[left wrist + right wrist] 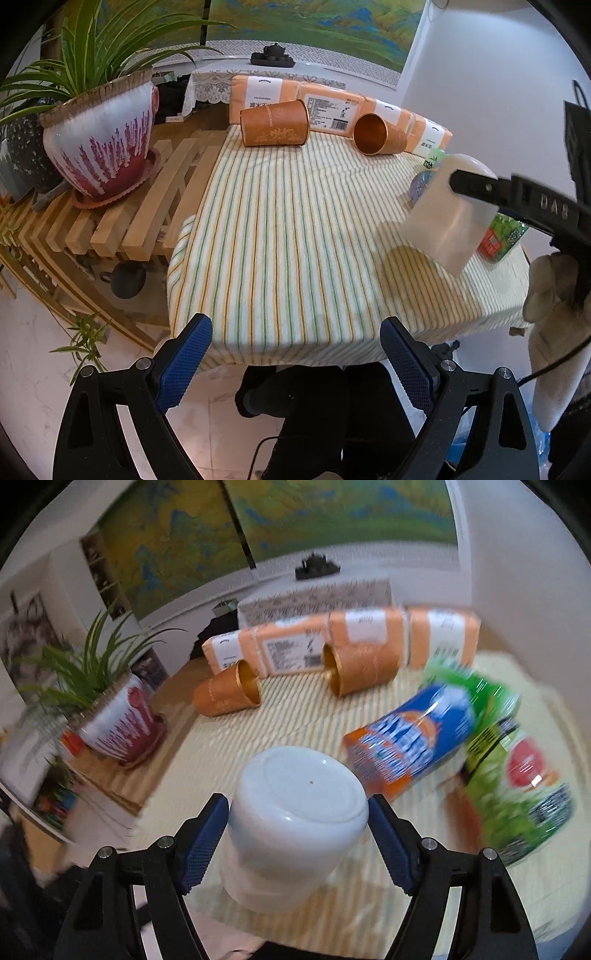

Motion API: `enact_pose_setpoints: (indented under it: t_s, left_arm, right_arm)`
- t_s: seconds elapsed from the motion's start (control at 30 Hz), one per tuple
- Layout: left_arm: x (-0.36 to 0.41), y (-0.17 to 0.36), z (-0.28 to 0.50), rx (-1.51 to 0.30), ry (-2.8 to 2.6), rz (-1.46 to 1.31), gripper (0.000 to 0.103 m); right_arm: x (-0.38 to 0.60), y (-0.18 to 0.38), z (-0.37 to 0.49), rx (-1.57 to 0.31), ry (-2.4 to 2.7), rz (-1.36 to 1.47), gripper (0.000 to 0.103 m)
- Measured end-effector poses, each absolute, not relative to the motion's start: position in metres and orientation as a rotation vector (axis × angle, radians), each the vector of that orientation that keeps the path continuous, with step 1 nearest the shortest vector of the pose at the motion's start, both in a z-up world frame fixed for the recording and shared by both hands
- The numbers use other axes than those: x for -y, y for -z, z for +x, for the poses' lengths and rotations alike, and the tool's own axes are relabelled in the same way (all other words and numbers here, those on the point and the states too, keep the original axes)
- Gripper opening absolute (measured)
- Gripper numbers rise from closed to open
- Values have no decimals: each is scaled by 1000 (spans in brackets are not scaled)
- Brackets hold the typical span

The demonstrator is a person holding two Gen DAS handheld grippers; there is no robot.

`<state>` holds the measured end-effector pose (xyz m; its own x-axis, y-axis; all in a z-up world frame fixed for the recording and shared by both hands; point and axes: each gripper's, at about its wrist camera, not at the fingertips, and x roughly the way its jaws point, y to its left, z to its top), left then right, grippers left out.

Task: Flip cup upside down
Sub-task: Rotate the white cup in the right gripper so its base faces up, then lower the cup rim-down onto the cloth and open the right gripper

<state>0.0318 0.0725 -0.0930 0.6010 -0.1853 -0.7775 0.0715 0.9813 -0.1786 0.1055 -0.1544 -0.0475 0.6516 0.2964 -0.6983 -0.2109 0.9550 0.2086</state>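
A white translucent cup (295, 823) is held between the blue pads of my right gripper (297, 830), its flat base turned up toward the camera and its mouth downward. In the left wrist view the same cup (448, 218) hangs tilted above the striped tablecloth (288, 240) at the right, bottom up, pinched by the black right gripper. My left gripper (297, 363) is open and empty near the table's front edge. Two orange cups lie on their sides at the back: one (275, 123) at the left, one (376, 133) at the right.
Orange packages (332, 105) line the table's back edge. Blue and green snack bags (413, 738) lie at the table's right side. A potted plant (99, 140) stands on a wooden slatted bench (147, 206) to the left. The right wrist view is motion-blurred.
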Motion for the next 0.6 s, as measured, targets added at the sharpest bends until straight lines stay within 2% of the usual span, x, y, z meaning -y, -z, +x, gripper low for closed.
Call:
enact_pose_setpoints:
  t_s: [0.3, 0.6]
  left_arm:
    - [-68, 86, 34, -892, 149, -138, 94]
    - [-64, 82, 32, -881, 140, -134, 94]
  right_arm:
    - [141, 50, 79, -640, -190, -152, 74]
    - [127, 63, 62, -576, -178, -243, 74]
